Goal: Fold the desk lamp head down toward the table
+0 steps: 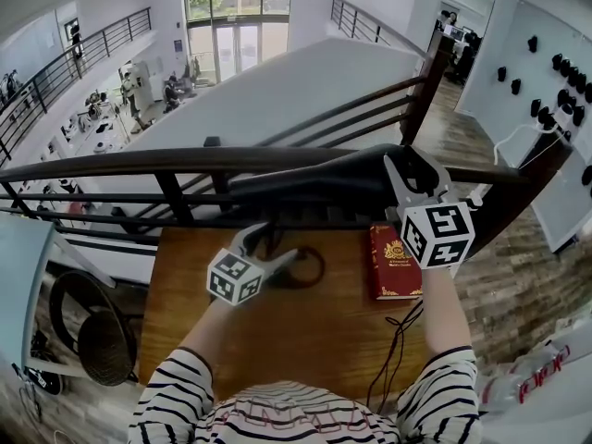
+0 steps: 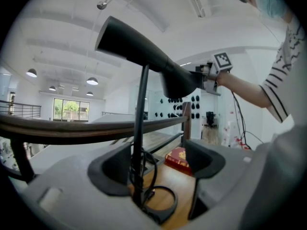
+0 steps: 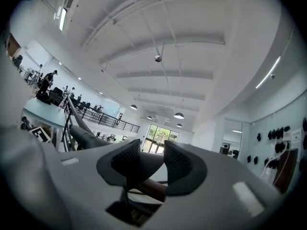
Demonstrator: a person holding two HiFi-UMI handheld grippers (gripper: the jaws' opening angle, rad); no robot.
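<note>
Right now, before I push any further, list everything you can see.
Lamp head: one, black, raised above the table.
Lamp stem: one, black, thin, upright from the ring base.
Table: one, brown wood, against the railing.
Book: one, red with gold print, flat on the table's right side.
Cable: one, black, thin, trailing off the table's near edge.
Railing: one, dark, behind the table.
Left gripper: one, grey, fingers apart on either side of the lamp stem.
Right gripper: one, grey, fingers closed on the lamp head's end.
Sleeves: two, black-and-white striped, bottom of the head view.
</note>
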